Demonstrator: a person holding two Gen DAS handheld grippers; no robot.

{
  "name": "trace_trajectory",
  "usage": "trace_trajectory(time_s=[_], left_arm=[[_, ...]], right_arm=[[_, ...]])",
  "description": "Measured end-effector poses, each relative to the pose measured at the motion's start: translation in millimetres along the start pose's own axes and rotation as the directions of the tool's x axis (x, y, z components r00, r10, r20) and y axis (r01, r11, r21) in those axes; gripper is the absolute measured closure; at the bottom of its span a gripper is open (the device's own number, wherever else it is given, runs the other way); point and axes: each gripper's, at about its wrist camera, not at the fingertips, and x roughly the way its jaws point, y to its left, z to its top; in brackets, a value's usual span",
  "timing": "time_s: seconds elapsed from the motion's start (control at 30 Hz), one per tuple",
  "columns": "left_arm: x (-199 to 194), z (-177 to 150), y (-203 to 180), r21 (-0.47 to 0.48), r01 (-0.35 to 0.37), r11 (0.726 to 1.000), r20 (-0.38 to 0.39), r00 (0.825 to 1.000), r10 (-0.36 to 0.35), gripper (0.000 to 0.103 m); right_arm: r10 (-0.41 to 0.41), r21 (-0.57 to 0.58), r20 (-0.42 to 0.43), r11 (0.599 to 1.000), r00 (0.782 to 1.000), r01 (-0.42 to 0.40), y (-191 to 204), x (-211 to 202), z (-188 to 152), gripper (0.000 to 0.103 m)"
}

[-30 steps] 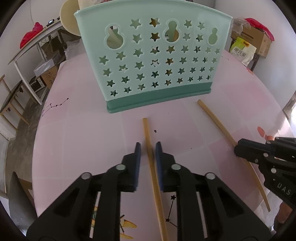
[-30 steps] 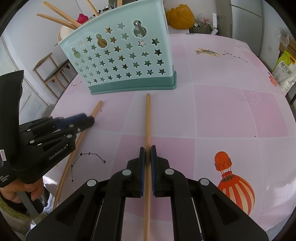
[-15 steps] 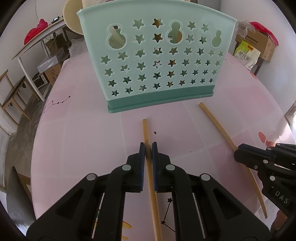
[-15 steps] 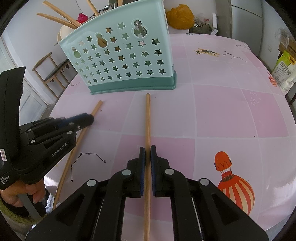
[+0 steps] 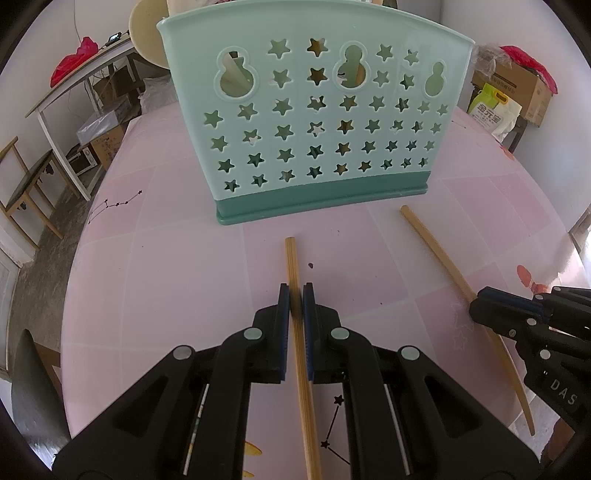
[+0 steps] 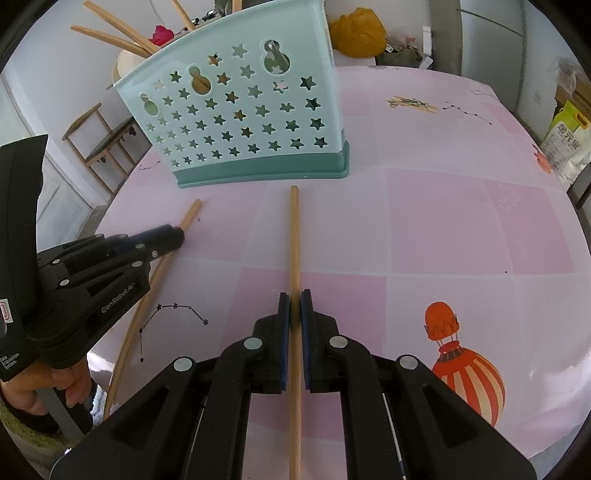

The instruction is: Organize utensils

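The left gripper (image 5: pixel 296 295) has just been closing and now has both blue-lined jaws pressed on a ridged wooden chopstick (image 5: pixel 292 258) lying on the pink tablecloth (image 5: pixel 177 280); the stick runs from the jaws toward twelve o'clock, its free end stopping short of the base of the mint-green star-punched holder (image 5: pixel 314 122), which stands upright at twelve o'clock from the jaws. At three o'clock in that view the right gripper (image 5: pixel 480 308) comes in from the edge, clamped on the second chopstick (image 5: pixel 432 243), whose far end points to about eleven o'clock toward the holder's right corner. In the right wrist view the right gripper (image 6: pixel 294 306) is shut tight on that smooth chopstick (image 6: pixel 294 236), which lies flat and points straight to twelve o'clock, its tip close to the holder (image 6: pixel 240 110) but not touching the darker base. At nine o'clock there the left gripper (image 6: pixel 173 236) sits over its own stick (image 6: pixel 190 216), with a hand (image 6: pixel 40 387) wrapped round the handle at eight o'clock. More chopsticks (image 6: pixel 110 29) lean out above the holder's rim at eleven o'clock. A printed orange balloon (image 6: pixel 461 369) marks the cloth at four o'clock.
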Motion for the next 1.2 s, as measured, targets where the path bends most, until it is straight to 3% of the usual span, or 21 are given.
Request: trace_trajectory(time_s=[0.37,0.5,0.6,1.0,1.2], left_arm=[[0,1,1,-0.001,0.001,1.0,0.0,1.0,-0.001,0.097],[0,0,1,-0.002,0.0,1.0,0.0,1.0,0.0,0.097],[0,0,1,-0.004,0.002,1.0,0.001,1.0,-0.002,0.097],[1,2,5,-0.007,-0.002,1.0,0.001,1.0,0.002,0.097],[3,4,6,-0.013,-0.006,1.0,0.0,1.0,0.006,0.097]], right_arm=[[0.004,-0.001,-0.023,1.0,1.0,-0.004,-7,-1,7,0.095],[-0.008,-0.024,-0.013,1.0,1.0,0.007,-5,0,17,0.08],[-0.015,-0.053,-0.013,0.998,1.0,0.014,-2,2,24,0.078],[-0.066,-0.147,-0.03,0.987,0.997,0.061,12,23,39,0.079],[-0.082,-0.148,-0.026,0.986,0.996,0.077,14,25,40,0.095]])
